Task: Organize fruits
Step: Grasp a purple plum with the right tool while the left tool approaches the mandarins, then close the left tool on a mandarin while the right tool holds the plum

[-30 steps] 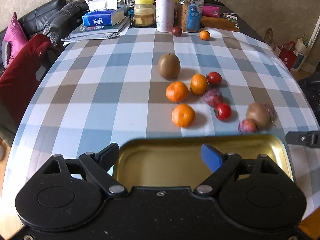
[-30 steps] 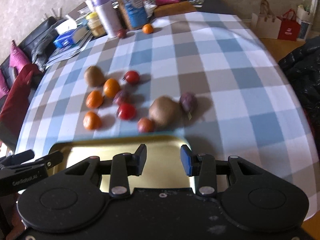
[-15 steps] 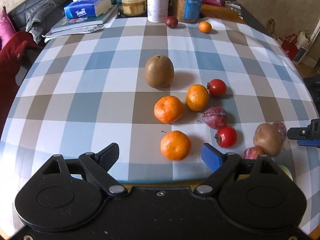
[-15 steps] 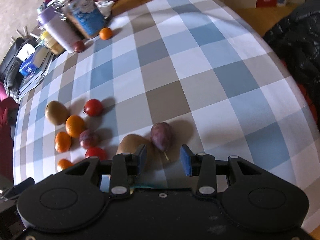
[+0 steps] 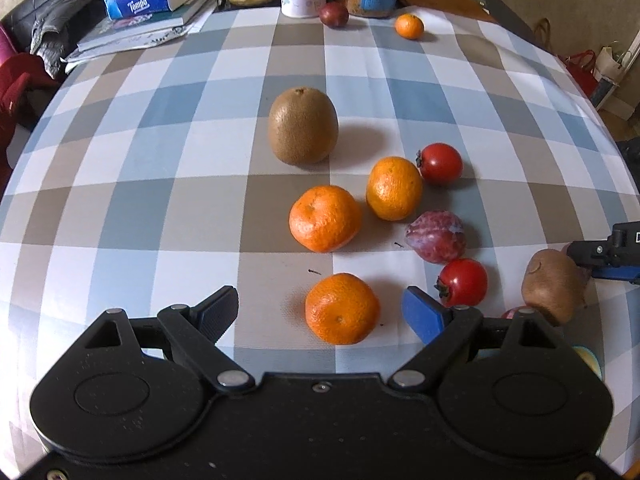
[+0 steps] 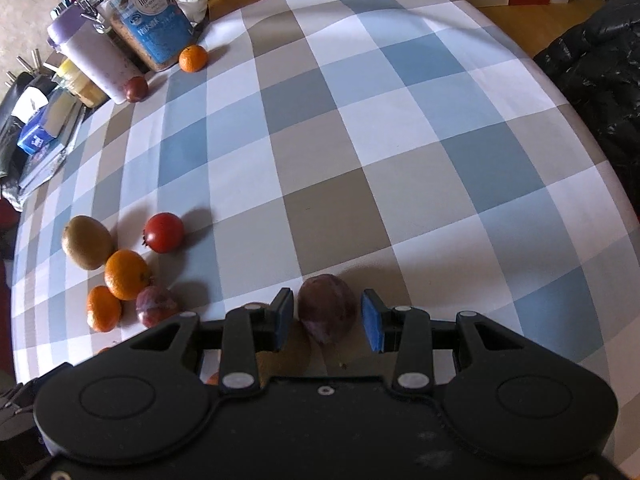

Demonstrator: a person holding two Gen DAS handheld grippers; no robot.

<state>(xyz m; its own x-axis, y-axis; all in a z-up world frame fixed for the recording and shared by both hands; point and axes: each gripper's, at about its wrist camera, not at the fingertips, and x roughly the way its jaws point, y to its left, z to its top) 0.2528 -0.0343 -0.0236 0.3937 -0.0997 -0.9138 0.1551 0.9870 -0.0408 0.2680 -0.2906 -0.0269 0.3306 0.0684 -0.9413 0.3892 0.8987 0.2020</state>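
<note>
The left gripper point(image 5: 320, 312) hangs with its black and blue jaws spread wide, and a dimpled orange mandarin point(image 5: 342, 308) lies on the cloth between them, untouched by either pad. The right gripper point(image 6: 327, 322) stands part open around a dark purple plum point(image 6: 327, 310); there is a clear gap on the right pad's side, while on the left I cannot tell whether the pad touches. A brown fuzzy kiwi point(image 6: 282, 354) lies just beside that plum (mostly hidden under the tool).

Further along the blue, beige and white checked tablecloth point(image 5: 160, 168) lie two red tomatoes point(image 5: 463, 282), a mottled purple plum point(image 5: 436, 236), two more mandarins point(image 5: 325, 218) and an upright brown kiwi point(image 5: 303, 126). At the far edge, a small mandarin point(image 5: 409, 26) and a dark red fruit point(image 5: 334, 15) sit by a glass jar with a blue label point(image 6: 150, 26).
</note>
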